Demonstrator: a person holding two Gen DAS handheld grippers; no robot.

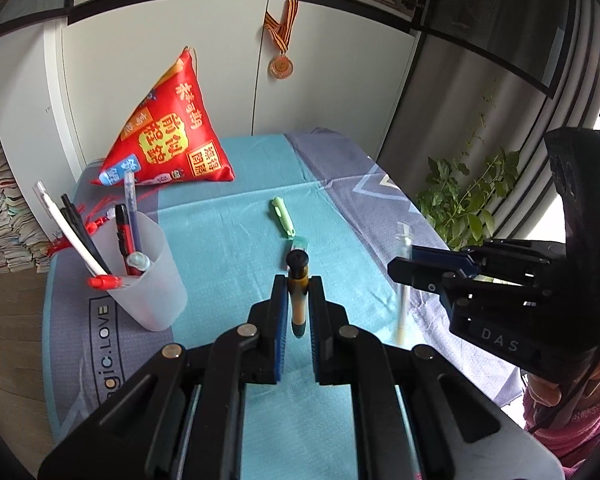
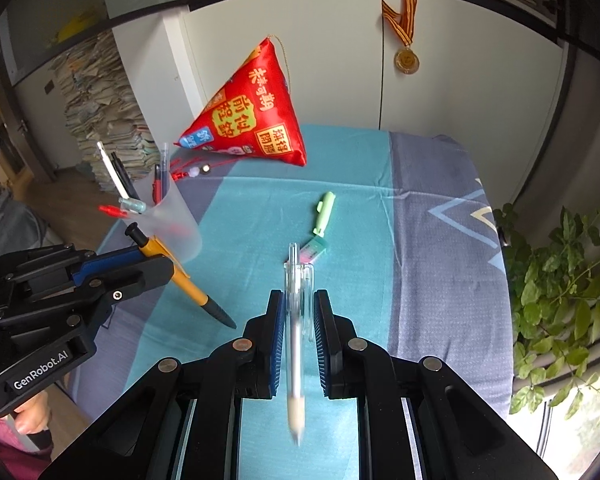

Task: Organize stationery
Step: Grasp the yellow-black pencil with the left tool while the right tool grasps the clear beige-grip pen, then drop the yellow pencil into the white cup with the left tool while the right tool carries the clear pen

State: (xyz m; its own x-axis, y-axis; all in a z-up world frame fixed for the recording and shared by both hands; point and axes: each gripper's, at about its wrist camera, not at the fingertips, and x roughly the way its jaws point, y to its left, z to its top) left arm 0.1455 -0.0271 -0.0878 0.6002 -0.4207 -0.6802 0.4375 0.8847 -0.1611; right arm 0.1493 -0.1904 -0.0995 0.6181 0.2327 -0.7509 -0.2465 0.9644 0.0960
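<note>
An orange pen (image 1: 298,296) and a clear pen (image 2: 298,320) hang tip-down above the cloth; a frosted cup (image 1: 148,276) holds several pens.

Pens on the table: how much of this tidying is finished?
Done: several pens stand in the frosted cup. In hand: the left claw grips a yellow pen; the right claw grips a clear pen. Left: a green pen and an eraser on the cloth.

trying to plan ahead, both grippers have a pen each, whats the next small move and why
Probably carry the left gripper with its yellow pen over the frosted pen cup first. That cup sits on its side, already holds pens, and the pen hangs clear of the cloth. The right gripper can follow with the clear pen.
</note>
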